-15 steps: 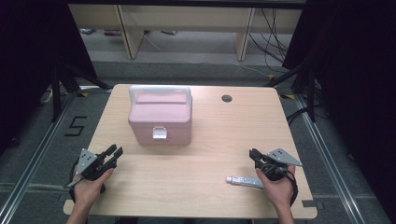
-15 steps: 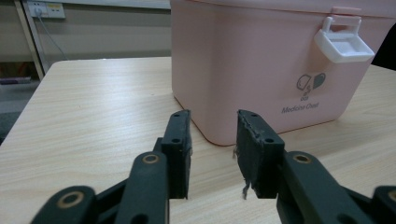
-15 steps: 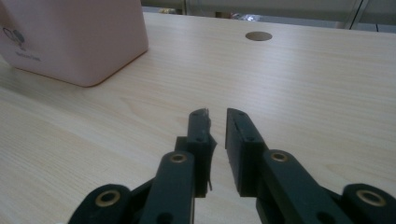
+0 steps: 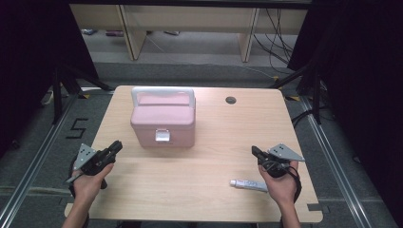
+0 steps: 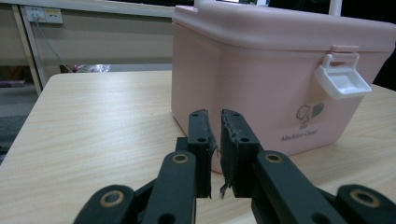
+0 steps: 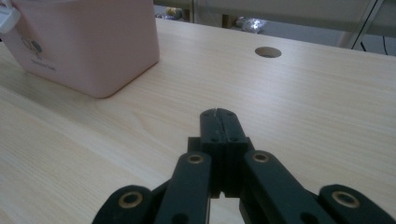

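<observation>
A pink box (image 4: 163, 121) with a white handle and a white front latch (image 4: 162, 137) stands shut on the far-left part of the wooden table (image 4: 214, 142). My left gripper (image 4: 116, 145) hovers at the near left, pointing at the box (image 5: 280, 70). Its jaws (image 5: 214, 114) stand a narrow gap apart with nothing between them. My right gripper (image 4: 254, 150) is at the near right, its jaws (image 6: 218, 112) pressed together and empty. The box's corner (image 6: 84, 42) lies off to its left. A small white tube (image 4: 248, 185) lies on the table just beside my right hand.
A round cable hole (image 4: 231, 100) sits in the table's far edge, also ahead of the right gripper (image 6: 268, 52). Wooden shelving and cables stand beyond the table. Dark curtains and metal floor rails flank both sides.
</observation>
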The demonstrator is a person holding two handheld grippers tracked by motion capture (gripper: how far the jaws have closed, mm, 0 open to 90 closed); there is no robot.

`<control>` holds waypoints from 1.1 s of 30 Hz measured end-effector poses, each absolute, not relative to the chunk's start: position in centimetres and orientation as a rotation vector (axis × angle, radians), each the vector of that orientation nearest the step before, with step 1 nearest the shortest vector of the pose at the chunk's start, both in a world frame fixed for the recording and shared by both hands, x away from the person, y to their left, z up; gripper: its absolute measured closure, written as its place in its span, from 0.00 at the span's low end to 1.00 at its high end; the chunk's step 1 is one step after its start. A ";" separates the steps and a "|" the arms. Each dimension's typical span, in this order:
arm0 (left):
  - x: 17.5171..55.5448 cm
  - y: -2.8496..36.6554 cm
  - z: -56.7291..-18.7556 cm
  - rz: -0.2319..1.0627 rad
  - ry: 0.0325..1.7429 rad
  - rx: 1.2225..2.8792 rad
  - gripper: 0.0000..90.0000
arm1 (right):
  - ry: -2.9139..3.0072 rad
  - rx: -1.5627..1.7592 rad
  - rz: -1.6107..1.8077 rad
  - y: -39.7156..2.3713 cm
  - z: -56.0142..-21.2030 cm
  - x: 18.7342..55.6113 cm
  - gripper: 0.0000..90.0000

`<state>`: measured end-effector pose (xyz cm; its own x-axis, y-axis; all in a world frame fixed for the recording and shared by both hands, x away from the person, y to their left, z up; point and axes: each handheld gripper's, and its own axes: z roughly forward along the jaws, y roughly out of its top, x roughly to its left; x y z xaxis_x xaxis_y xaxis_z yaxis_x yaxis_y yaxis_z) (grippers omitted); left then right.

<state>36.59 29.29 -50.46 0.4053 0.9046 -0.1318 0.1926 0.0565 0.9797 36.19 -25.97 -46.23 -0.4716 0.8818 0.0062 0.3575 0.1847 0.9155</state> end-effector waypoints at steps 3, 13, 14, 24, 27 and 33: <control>37.5 29.3 -49.8 0.714 1.059 1.442 0.91 | 1.923 1.196 1.276 -25.3 -45.9 36.3 1.00; 38.8 29.5 -48.9 0.722 1.070 1.456 0.97 | 1.961 1.097 1.318 -22.1 -44.4 37.4 1.00; 39.1 29.7 -48.8 0.722 1.075 1.442 0.98 | 1.969 1.079 1.323 -21.5 -44.1 37.9 1.00; 40.4 29.8 -47.8 0.674 1.101 1.452 0.99 | 2.010 1.067 1.334 -18.8 -43.2 39.9 1.00; 40.8 30.0 -47.7 0.687 1.107 1.452 0.99 | 2.001 1.023 1.325 -18.5 -43.1 40.8 1.00; 42.0 30.0 -47.5 0.734 1.086 1.466 0.99 | 2.037 1.035 1.338 -17.1 -43.4 41.6 1.00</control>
<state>41.99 30.03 -47.49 0.3844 0.9147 -0.1246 0.2262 0.0375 0.9733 41.64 -17.11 -43.43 -0.5932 0.8051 0.0067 0.3256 0.2323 0.9165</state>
